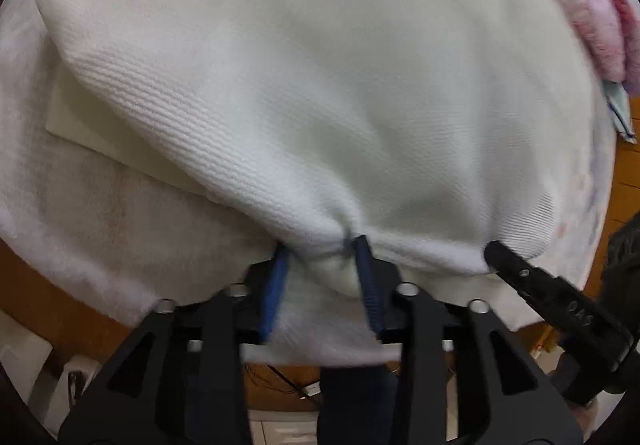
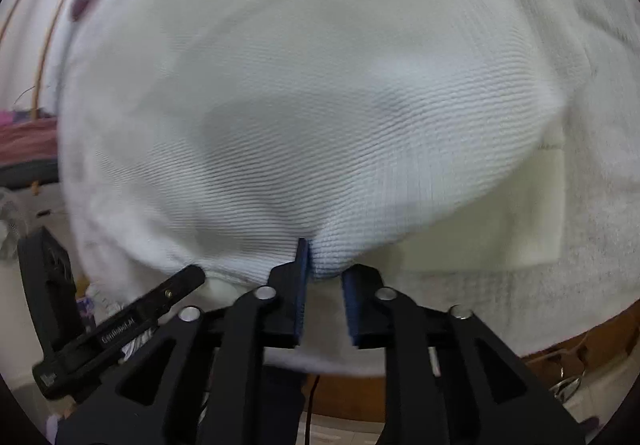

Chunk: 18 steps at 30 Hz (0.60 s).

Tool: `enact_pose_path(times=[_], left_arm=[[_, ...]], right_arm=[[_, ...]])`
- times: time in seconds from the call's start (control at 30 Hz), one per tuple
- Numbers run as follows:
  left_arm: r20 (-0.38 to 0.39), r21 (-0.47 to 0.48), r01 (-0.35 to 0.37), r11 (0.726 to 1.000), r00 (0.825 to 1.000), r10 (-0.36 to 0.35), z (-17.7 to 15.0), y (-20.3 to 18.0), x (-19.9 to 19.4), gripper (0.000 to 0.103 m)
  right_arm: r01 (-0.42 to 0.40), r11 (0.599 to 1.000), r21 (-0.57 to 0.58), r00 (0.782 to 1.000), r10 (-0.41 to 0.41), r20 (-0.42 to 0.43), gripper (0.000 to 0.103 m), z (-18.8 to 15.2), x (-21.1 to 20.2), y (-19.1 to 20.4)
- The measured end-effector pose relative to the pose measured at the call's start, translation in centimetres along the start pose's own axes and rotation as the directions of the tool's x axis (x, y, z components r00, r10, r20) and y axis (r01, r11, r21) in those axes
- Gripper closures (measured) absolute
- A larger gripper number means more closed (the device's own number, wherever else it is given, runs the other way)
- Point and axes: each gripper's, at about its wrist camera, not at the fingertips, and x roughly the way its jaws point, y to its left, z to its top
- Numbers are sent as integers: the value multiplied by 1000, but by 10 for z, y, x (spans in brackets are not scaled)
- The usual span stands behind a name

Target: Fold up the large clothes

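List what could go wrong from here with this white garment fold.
1. The left gripper pinches only a small bunch at the white garment edge, so it may slip free.
2. The right gripper has cloth between its pads, but the grip looks shallow.
3. The two grippers sit close together, so the edge may bunch and the fold land crooked.

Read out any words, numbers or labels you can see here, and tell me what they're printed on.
Left wrist view: pale embossed marks on the right gripper, too blurred to read.
Right wrist view: white lettering on the left gripper, too blurred to read.
White garment: no text visible.
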Motion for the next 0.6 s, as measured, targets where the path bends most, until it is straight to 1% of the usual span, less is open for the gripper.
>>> enact_pose_path(times=[0.03, 0.1, 0.2, 0.27, 0.33, 0.4, 0.43, 0.5, 0.53, 0.57, 0.6], left_arm=[[7, -13, 5, 1000, 1000, -5, 1, 6, 4, 47], [5, -15, 44, 999, 999, -44, 3, 12, 2, 46], [0, 0, 70, 998, 998, -70, 1, 25, -7, 43], [-2, -23, 86, 996, 996, -86, 0, 37, -18, 41], [1, -33, 107, 994, 994, -107, 2, 47, -28, 37], [20, -34, 117, 993, 993, -116, 7, 63, -42, 37], [41, -45, 115, 992, 993, -113, 10, 70, -48, 36], [97, -83, 129, 988, 988, -121, 18, 96, -65, 35], [120, -102, 129, 986, 986, -117, 23, 109, -73, 34], [143, -122, 126, 984, 984, -109, 30, 117, -78, 34], [168, -142, 127, 982, 980, -102, 37, 129, -84, 34]], right_arm=[[4, 1000, 13, 1000, -4, -2, 79, 0, 3, -6], [2, 1000, 20, 1000, -2, -3, 76, 2, 4, -11], [50, 998, -32, 999, -50, -1, 69, 4, 1, -7], [61, 998, -18, 998, -62, -14, 69, 5, -6, -6], [82, 996, -25, 997, -82, -5, 69, 5, -21, -3], [142, 988, -68, 990, -140, 31, 69, 8, -39, 3], [190, 976, -102, 981, -185, 60, 69, 9, -49, 9], [238, 960, -149, 968, -222, 116, 68, 13, -63, 26], [253, 949, -190, 961, -225, 159, 67, 19, -72, 38], [242, 944, -223, 961, -201, 191, 70, 25, -77, 47], [215, 940, -264, 962, -156, 226, 72, 34, -81, 59]])
